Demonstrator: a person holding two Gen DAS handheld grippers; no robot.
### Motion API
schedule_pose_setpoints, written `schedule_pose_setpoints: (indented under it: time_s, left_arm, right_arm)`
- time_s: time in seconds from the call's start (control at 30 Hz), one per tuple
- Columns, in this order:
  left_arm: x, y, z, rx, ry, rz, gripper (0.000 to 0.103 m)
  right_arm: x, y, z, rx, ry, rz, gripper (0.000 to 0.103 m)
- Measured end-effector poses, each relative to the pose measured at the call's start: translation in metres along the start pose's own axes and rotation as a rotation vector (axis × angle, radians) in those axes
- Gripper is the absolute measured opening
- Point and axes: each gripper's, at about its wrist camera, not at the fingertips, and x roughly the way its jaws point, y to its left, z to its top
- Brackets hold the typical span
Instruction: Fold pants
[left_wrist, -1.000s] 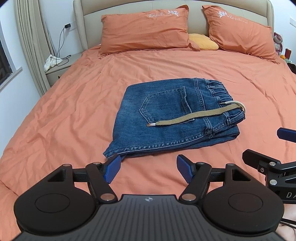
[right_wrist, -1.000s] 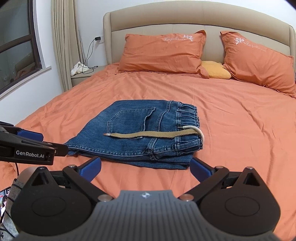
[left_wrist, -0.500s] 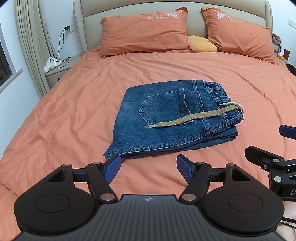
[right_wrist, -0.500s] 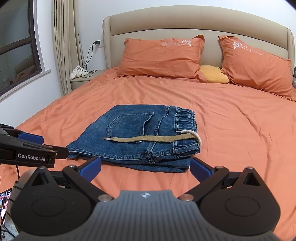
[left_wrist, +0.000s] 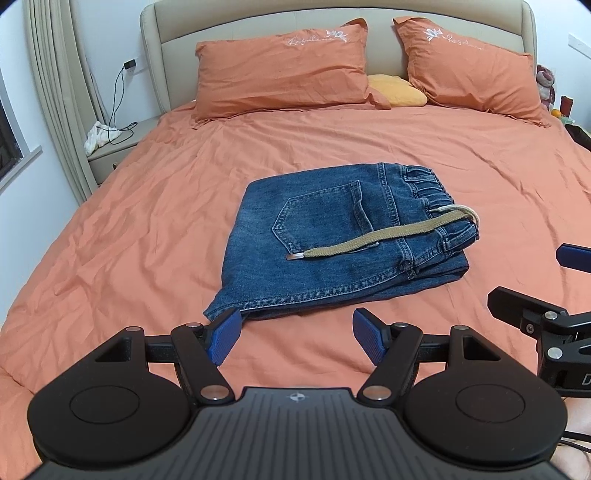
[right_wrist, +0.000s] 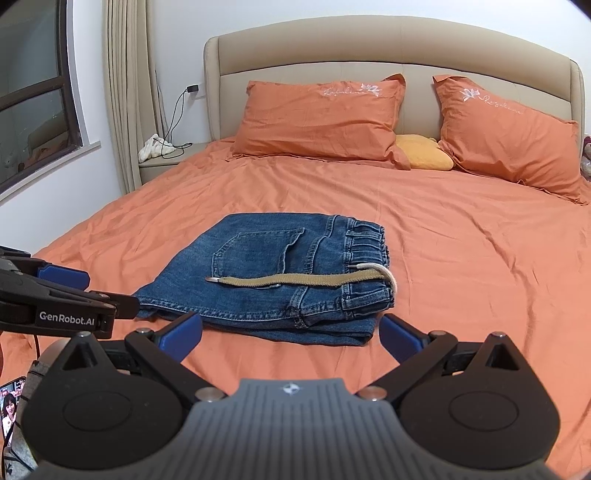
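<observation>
1. Holding both tools above the near part of the bed (left_wrist: 147, 206), we keep them off the cloth: neither touches the pants (left_wrist: 343, 236).
2. Our left gripper (left_wrist: 295, 334) is released, its blue fingertips (left_wrist: 223, 334) spread wide over bare orange sheet; its left tip appears just in front of the near left corner of the denim, though we cannot tell whether it touches.
3. Our right gripper (right_wrist: 290, 332) is likewise released, its blue pads (right_wrist: 400, 338) standing apart on either side of the near edge of the folded jeans.
4. We see the pants folded into a compact, roughly rectangular stack at the middle of the bed, back pocket (left_wrist: 319, 218) up and elastic waistband (left_wrist: 428, 184) to the right.
5. Across the top lies a tan drawstring (left_wrist: 373, 240), its metal tip pointing left, its other end looping at the waistband.
6. At the far end, two orange pillows (right_wrist: 317, 118) lean against the beige headboard (right_wrist: 388, 48), with a small yellow cushion (right_wrist: 424, 151) between them.
7. To the far left we see a nightstand (left_wrist: 110, 147) with a white cloth and a cable on it.
</observation>
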Motion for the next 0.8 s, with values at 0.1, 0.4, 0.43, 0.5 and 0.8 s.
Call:
schedule_pose_setpoints:
  time_s: [0.1,0.4,0.43,0.5,0.8]
  left_arm:
    - [-0.002,-0.001,0.0,0.007,-0.005,0.0,0.081]
    - [-0.006,0.0,-0.001,0.014,-0.018,0.009,0.081]
    - [-0.006,-0.001,-0.001,0.015,-0.019,0.009,0.081]
    - [-0.007,-0.001,-0.002,0.019,-0.021,0.009,0.081]
    - [-0.011,-0.003,-0.002,0.011,-0.03,0.011,0.081]
  right_arm:
    - [-0.002,-0.001,0.0,0.003,-0.003,-0.004,0.098]
    - [-0.009,0.0,0.001,0.006,-0.017,-0.003,0.098]
    - [-0.01,0.0,0.001,0.006,-0.018,-0.004,0.098]
    - [-0.012,0.0,0.001,0.006,-0.02,-0.004,0.098]
    - [-0.016,0.0,-0.001,0.004,-0.028,-0.003,0.098]
